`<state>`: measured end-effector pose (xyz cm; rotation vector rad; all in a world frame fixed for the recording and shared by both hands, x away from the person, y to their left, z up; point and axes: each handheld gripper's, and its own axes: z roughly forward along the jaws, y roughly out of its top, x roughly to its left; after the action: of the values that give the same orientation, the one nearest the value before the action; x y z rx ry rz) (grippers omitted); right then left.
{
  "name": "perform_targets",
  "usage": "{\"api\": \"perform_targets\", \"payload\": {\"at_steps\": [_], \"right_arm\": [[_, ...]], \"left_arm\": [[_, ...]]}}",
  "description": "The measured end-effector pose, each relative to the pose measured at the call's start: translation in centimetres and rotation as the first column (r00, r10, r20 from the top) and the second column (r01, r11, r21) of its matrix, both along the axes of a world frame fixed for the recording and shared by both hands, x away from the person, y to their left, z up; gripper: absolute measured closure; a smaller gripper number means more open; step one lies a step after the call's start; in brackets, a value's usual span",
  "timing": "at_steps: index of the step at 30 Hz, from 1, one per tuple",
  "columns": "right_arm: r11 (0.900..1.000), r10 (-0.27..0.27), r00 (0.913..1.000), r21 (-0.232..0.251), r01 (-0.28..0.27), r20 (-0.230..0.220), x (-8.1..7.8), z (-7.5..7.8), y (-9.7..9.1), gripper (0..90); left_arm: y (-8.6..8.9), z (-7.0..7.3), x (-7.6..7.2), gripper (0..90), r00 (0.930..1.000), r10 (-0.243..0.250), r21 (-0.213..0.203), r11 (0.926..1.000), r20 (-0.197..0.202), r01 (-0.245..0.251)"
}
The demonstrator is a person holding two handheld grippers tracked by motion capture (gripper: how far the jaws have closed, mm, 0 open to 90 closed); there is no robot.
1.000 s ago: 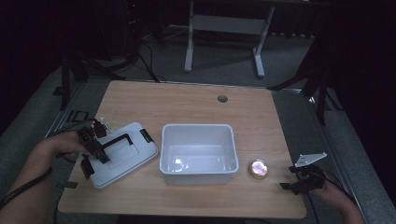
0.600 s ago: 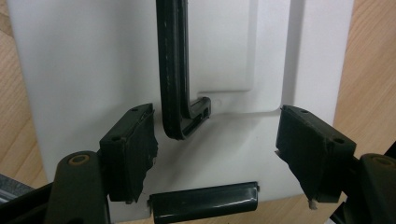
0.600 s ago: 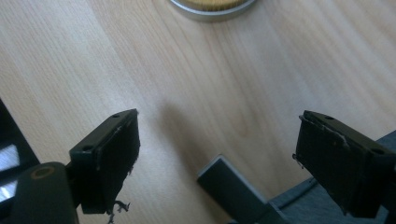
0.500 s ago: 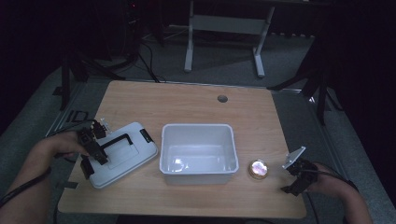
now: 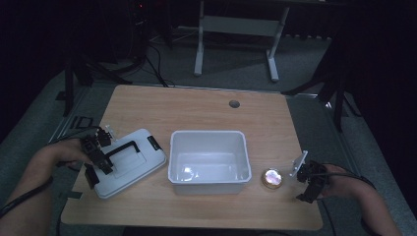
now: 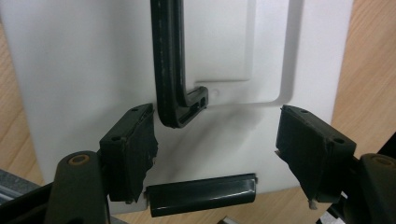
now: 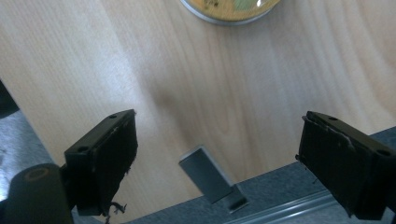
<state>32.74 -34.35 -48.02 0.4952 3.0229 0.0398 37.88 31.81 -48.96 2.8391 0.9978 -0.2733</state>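
A white lid (image 5: 137, 156) with a black handle (image 5: 120, 149) lies flat on the left of the wooden table (image 5: 196, 113). My left gripper (image 5: 100, 158) hovers over the lid's near left end. In the left gripper view, my left gripper (image 6: 215, 126) is open, the handle's bent end (image 6: 180, 109) lies just past the left jaw, and a black latch (image 6: 201, 193) sits below. An empty white bin (image 5: 209, 160) stands mid-table. A small round tin (image 5: 272, 178) lies to its right. My right gripper (image 5: 306, 186) is open beside the tin, above bare wood (image 7: 219, 121), with the tin's rim (image 7: 231, 9) at the top.
A grey metal bracket (image 7: 212, 179) sticks out at the table's edge under the right gripper. A round cable hole (image 5: 234, 103) sits at the far side of the table. Grey floor and dark stands surround the table.
My right gripper has moved in from the table's right front corner towards the tin and risen a little. The left gripper and the lid have stayed put.
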Motion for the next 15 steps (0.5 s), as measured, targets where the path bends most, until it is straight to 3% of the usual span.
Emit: {"api": "perform_targets", "payload": {"at_steps": [4,15], "right_arm": [[0.9994,0.034,0.9989,0.0,-0.034,0.031,0.5,0.3,0.8,11.3],[0.9944,0.099,0.9932,0.03,-0.101,0.061,1.6,0.4,3.2,11.3]], "left_arm": [[0.0,0.0,0.0,27.9,1.0,-0.002,0.004,1.0,-0.001,0.002],[0.1,-0.2,-0.2,27.8,0.9999,-0.006,0.011,0.9999,-0.012,0.006]]}}
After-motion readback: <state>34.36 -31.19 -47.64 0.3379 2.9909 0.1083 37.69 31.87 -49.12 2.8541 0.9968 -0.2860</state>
